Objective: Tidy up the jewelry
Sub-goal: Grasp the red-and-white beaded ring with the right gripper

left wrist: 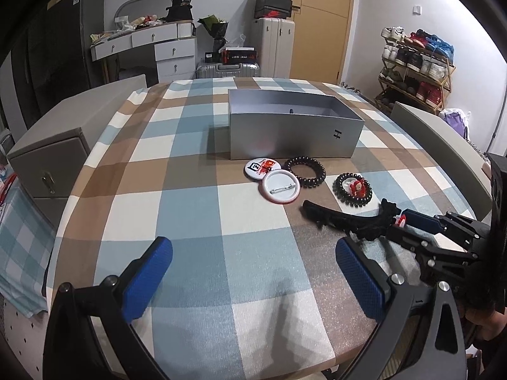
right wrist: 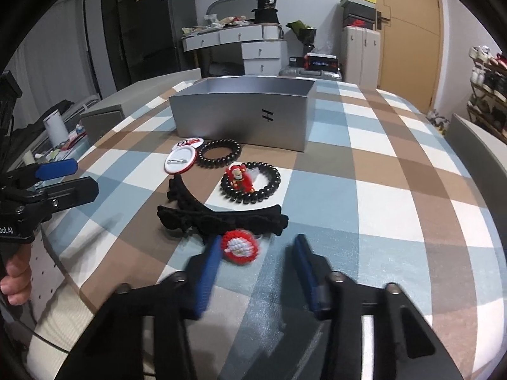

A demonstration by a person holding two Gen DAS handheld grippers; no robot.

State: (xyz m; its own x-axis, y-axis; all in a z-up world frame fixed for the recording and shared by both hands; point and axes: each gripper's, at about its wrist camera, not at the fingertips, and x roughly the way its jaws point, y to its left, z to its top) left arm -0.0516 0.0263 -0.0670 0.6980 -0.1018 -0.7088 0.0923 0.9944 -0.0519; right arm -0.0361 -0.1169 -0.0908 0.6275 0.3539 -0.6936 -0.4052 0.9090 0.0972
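A red and white knitted hair ornament lies on the checked tablecloth between the fingers of my right gripper. It touches the left pad; the right pad stands apart from it, so the gripper is open. Just beyond lies a long black hair clip. Further back are a black spiral hair tie, another one holding a red doll charm, and two round badges. An open silver box stands behind them. My left gripper hovers wide open over bare cloth.
The tablecloth covers a round table whose near edge curves just below both grippers. A grey drawer cabinet sits to the left and a grey chair back to the right. Furniture and a shoe rack line the far walls.
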